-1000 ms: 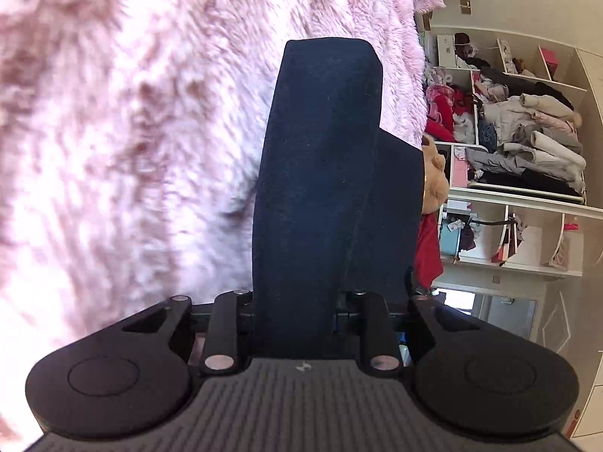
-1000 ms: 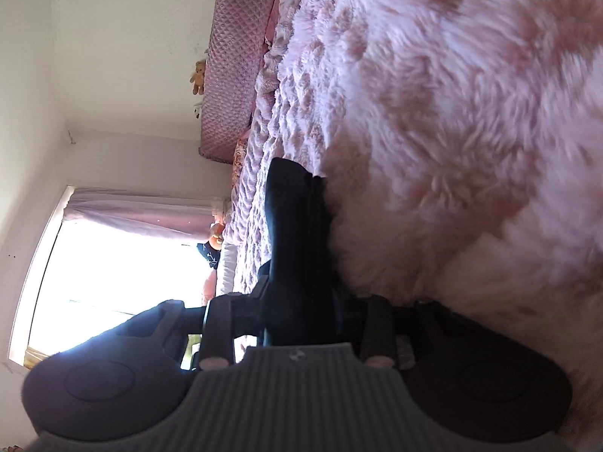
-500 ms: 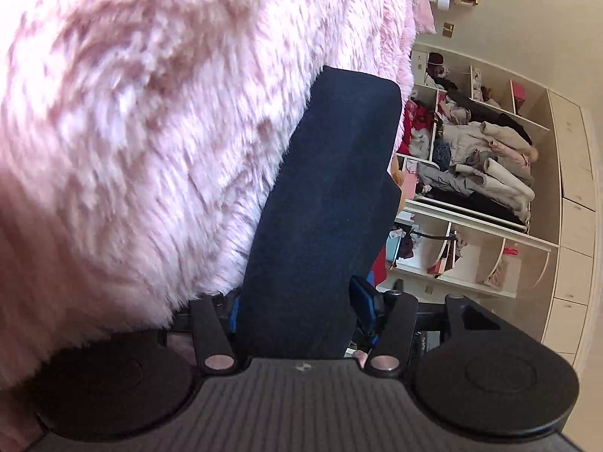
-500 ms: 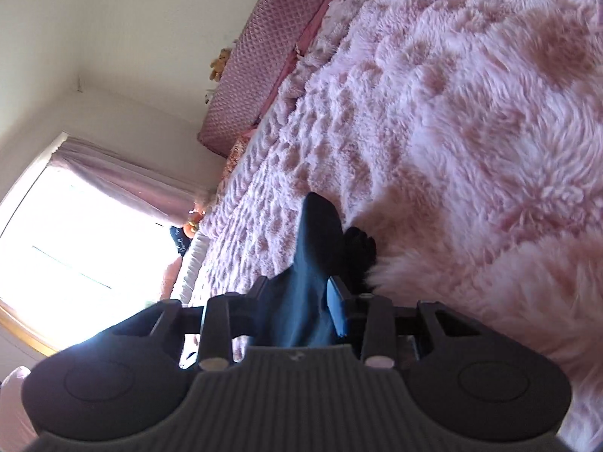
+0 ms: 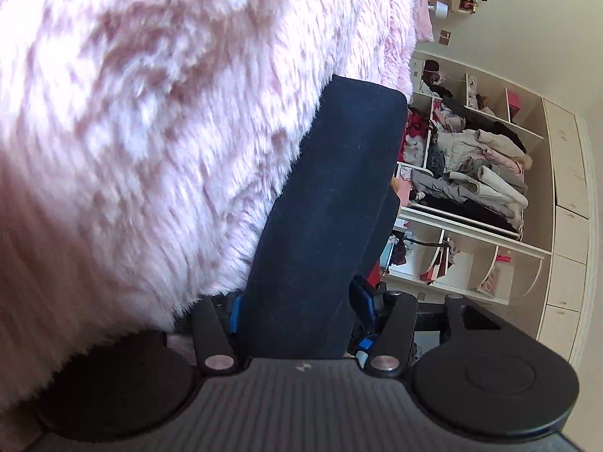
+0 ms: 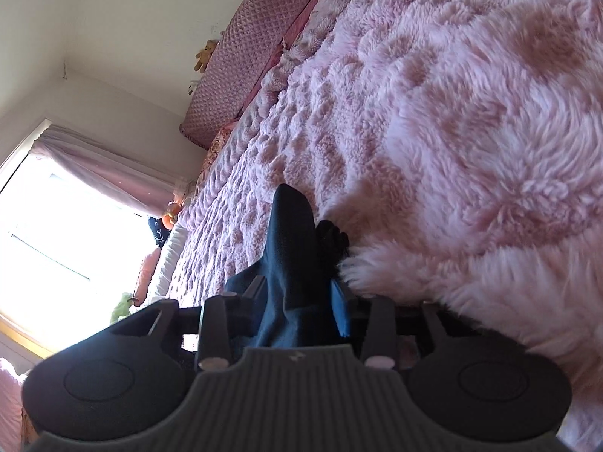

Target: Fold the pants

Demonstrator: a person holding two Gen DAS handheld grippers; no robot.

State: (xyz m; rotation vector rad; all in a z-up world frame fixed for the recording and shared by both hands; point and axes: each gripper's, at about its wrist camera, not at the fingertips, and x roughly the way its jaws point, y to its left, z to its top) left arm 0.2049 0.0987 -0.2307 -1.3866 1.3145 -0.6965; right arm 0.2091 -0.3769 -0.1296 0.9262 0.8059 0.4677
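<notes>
Nearest the left wrist camera, the left gripper [image 5: 297, 316] stands with its jaws spread wide, and they have just been opening. The dark navy pants [image 5: 331, 203] still run between them, but a gap shows beside the right finger's blue pad [image 5: 362, 297], so the fabric looks released rather than pinched. From there the folded cloth stretches away along the fluffy pink blanket [image 5: 150, 113] of the bed, its far end squared off near the blanket's edge. Beyond that edge stand open wardrobe shelves [image 5: 486, 173] heaped with clothes.

In the right wrist view, the right gripper [image 6: 297, 301] has also just been parting its jaws. A bunched fold of the pants [image 6: 292, 248] rises between the fingers; whether the pads still press it I cannot tell, as the cloth hides the contact. The fold lies against the blanket [image 6: 452, 132], with a darker crumpled bit beside it. Farther off, the blanket runs to a quilted headboard [image 6: 241, 64] and a bright window [image 6: 49, 226].

The pants look soft, limp and light, several layers thick here, so they should sag and slide unless every layer is caught. The long pile beneath will likely drag on them. I would take hold at the outer corners of the folded end, biting deep through the whole stack, and lift rather than drag.
</notes>
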